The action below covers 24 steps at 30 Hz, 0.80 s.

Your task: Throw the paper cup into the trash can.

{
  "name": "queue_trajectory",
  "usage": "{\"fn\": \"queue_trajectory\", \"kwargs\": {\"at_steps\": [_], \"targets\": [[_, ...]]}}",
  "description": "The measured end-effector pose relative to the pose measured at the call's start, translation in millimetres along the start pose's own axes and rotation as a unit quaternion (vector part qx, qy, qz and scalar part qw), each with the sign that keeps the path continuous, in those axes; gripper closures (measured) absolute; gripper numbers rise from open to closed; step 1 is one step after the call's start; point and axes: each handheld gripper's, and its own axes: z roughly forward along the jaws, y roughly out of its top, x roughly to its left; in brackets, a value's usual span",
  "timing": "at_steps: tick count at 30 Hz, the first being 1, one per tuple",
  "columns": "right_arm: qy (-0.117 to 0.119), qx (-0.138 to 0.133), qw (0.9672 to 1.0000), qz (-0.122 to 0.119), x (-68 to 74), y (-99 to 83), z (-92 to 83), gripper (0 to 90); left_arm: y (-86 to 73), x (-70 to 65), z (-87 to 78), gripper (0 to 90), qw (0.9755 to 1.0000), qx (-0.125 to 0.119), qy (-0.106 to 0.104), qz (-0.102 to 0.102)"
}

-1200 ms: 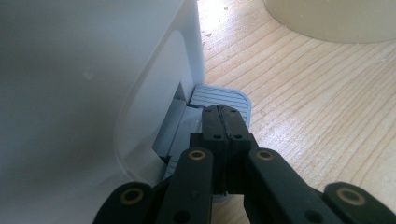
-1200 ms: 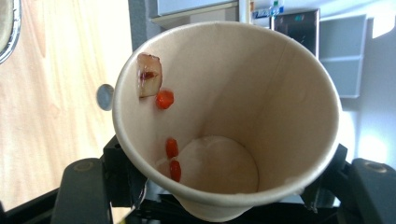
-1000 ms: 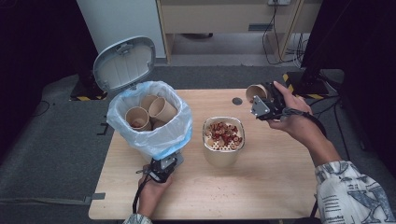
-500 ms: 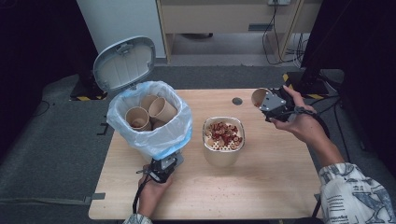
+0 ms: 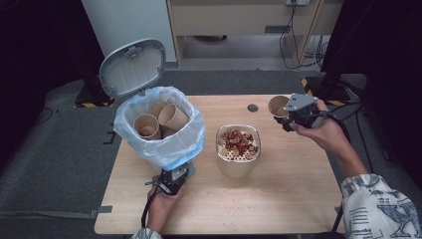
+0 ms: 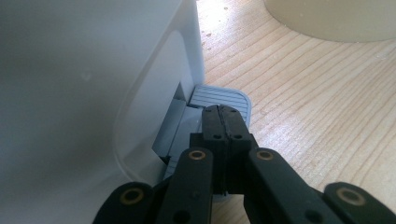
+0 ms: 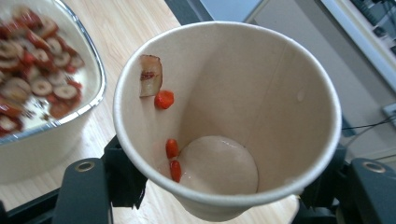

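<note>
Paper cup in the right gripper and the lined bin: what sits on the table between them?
In the high view, the strainer bowl of red and pale slices stands between the paper cup and the bin.

grey floor [image 5: 59, 164], wooden table [image 5: 278, 199], perhaps cabinet [image 5: 239, 20]

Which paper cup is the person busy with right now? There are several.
Start at the white bin with the blue bag on the table's left, then cross past the strainer bowl of red slices. The cup sits clamped in the right tool, off the table, unlike those dumped in the bin.
</note>
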Motion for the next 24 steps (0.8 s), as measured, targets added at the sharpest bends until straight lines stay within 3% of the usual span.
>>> {"fn": "queue_trajectory", "kwargs": {"at_steps": [7, 15, 24], "targets": [[0.024, -0.019, 0.9988, 0.038, -4.9, -2.3, -1.4, 31.5, -0.1, 0.1, 0.0, 89.2, 1.0000, 0.000, 0.000, 0.000], [0.047, -0.022, 0.9965, 0.066, -7.5, -5.4, -0.1, 31.5, 0.0, 0.1, 0.0, 89.2, 1.0000, 0.000, 0.000, 0.000], [0.075, -0.045, 0.9900, 0.110, -10.8, -3.8, -3.7, 31.5, 0.0, 0.1, 0.0, 89.2, 1.0000, 0.000, -0.001, 0.000]]}}
